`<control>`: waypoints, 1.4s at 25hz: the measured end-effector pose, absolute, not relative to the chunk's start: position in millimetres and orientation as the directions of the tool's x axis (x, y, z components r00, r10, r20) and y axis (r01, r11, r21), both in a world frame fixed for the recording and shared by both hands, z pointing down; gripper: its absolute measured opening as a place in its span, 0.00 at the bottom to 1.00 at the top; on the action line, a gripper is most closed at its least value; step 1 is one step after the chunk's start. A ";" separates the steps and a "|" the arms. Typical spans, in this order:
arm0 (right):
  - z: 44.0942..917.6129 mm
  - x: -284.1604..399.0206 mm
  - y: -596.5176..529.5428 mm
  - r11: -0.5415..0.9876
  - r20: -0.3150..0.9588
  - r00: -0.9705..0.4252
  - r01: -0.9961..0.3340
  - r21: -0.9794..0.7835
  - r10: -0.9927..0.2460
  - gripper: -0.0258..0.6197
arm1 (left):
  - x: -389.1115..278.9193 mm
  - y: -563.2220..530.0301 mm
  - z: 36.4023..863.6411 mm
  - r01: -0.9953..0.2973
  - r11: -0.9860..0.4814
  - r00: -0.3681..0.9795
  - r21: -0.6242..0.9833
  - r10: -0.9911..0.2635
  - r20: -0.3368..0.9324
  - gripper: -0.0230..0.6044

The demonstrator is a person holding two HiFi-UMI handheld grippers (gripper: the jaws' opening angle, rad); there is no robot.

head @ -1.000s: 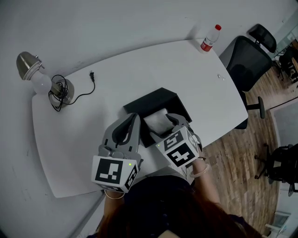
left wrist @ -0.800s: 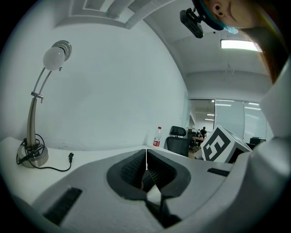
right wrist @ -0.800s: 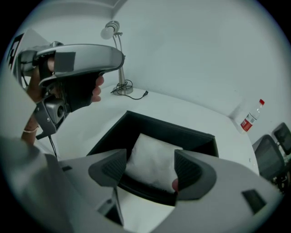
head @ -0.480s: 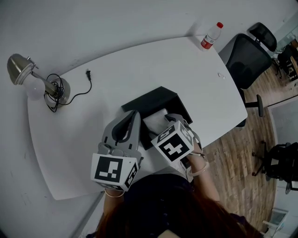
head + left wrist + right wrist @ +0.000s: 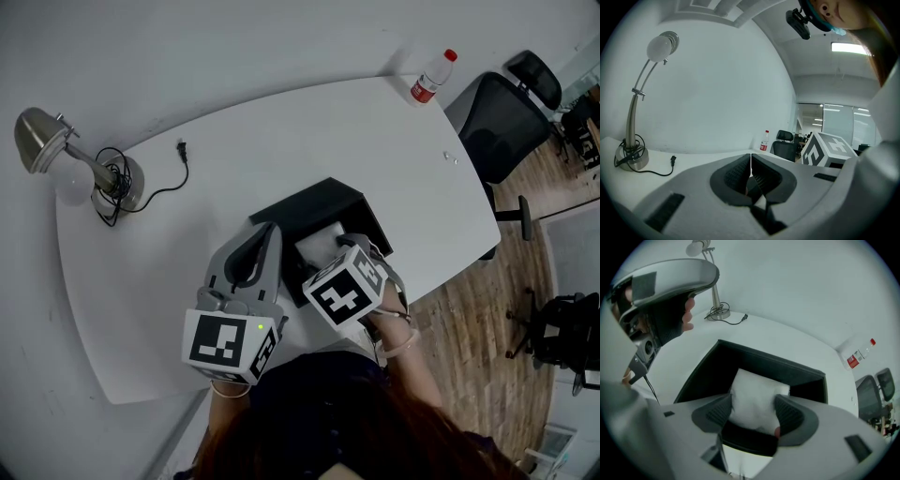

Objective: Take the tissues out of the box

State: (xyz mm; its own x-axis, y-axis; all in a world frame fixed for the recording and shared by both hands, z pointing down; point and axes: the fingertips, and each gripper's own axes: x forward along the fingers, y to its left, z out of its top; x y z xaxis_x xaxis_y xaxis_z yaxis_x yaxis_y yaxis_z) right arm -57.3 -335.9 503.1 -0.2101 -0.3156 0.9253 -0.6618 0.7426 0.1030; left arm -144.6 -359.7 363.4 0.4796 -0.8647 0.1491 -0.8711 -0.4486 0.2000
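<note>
Spreading across most of the head view, the white table [image 5: 281, 122] carries everything. A black office chair [image 5: 502, 117] stands off its edge at 2 o'clock, and a desk lamp [image 5: 89, 169] sits at 10 o'clock. Just toward 5 o'clock from the table's middle lies the open black box [image 5: 314, 202]. The left gripper [image 5: 750, 171] hangs just beside the box on its 9 o'clock side, jaws pressed together with nothing between them. The right gripper [image 5: 753, 412] reaches into the box from 6 o'clock, its ribbed pads pinching the white tissues [image 5: 757, 390] from both sides. The tissues sit within the box's walls, near its 6 o'clock end. Judging by that, the grasp looks made but the lift-out is not yet done: raising the tissues clear of the walls and setting them down on the table remains. A small bottle [image 5: 431, 77] stands at the table's 1 o'clock corner, and a loose plug [image 5: 183, 150] lies near the lamp.
</note>
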 end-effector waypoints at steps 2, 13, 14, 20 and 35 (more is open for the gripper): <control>503.1 -57.2 -336.1 0.751 0.925 -0.209 -0.651 0.109 -0.316 0.49 | -145.8 -360.0 363.2 -0.873 -0.445 0.476 0.201 -0.867 0.147 0.08; 497.3 -54.0 -337.0 0.758 0.912 -0.229 -0.641 0.121 -0.340 0.43 | -147.2 -348.2 361.8 -0.879 -0.436 0.465 0.192 -0.873 0.147 0.08; 496.4 -54.1 -337.2 0.756 0.910 -0.230 -0.642 0.125 -0.346 0.42 | -148.3 -347.1 361.5 -0.881 -0.433 0.461 0.191 -0.875 0.147 0.08; 486.5 -56.5 -335.7 0.749 0.887 -0.273 -0.653 0.114 -0.373 0.42 | -150.8 -337.8 357.9 -0.887 -0.423 0.450 0.183 -0.882 0.142 0.08; 455.1 -55.1 -326.7 0.700 0.757 -0.401 -0.706 0.103 -0.515 0.42 | -146.1 -309.0 345.4 -0.887 -0.434 0.453 0.158 -0.884 0.114 0.08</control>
State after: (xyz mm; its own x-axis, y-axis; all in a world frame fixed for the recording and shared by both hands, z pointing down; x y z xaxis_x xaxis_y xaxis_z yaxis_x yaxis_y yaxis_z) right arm -55.1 -326.7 455.1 -0.4008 -0.5153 0.7575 -0.7063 0.7004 0.1027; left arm -146.1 -309.0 345.4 0.4534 -0.8840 0.1140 -0.8867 -0.4343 0.1584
